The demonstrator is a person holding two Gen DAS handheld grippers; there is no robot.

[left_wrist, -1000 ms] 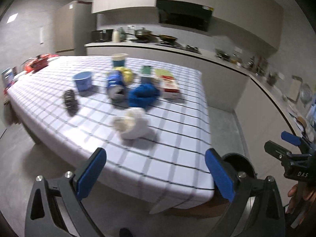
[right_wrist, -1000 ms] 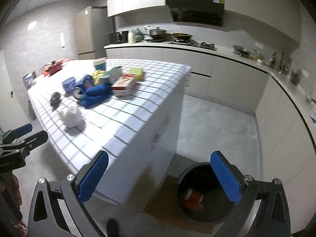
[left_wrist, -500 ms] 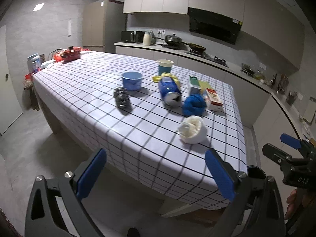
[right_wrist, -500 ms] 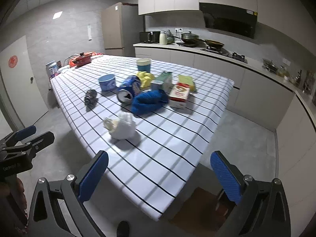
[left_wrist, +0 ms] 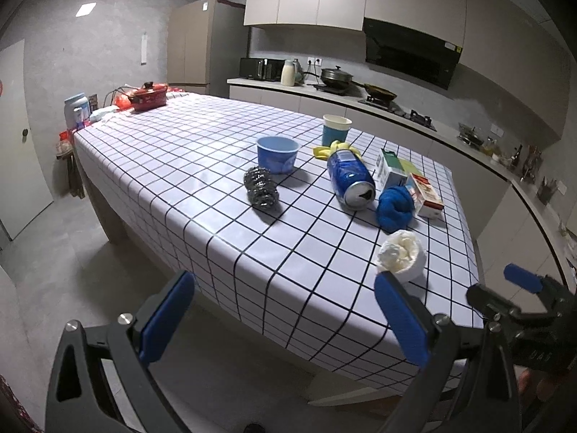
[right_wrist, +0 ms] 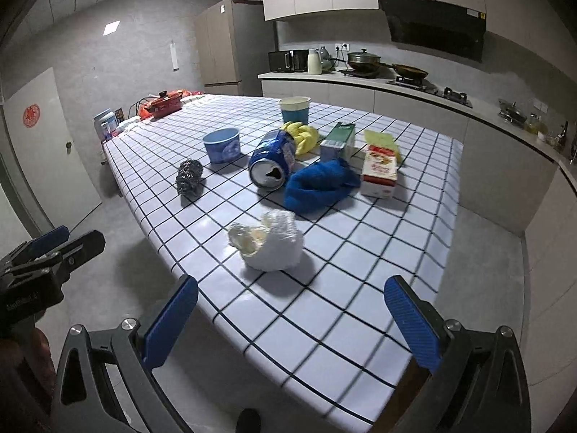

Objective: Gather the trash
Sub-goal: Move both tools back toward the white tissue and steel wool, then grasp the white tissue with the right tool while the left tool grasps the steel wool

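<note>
Both claws are spread apart and empty, held off the near edge of the tabletop [right_wrist: 360,288]: the left claw [left_wrist: 285,315] and the right claw [right_wrist: 290,319]. No bin shows now, so what has been collected cannot be told. Everything visible remains to be picked. The crumpled white wad [right_wrist: 268,243] lies nearest the near edge; behind it toward the middle lie the blue can [right_wrist: 272,160] on its side, the blue cloth [right_wrist: 317,184] and the red-and-white carton [right_wrist: 378,171].
</note>
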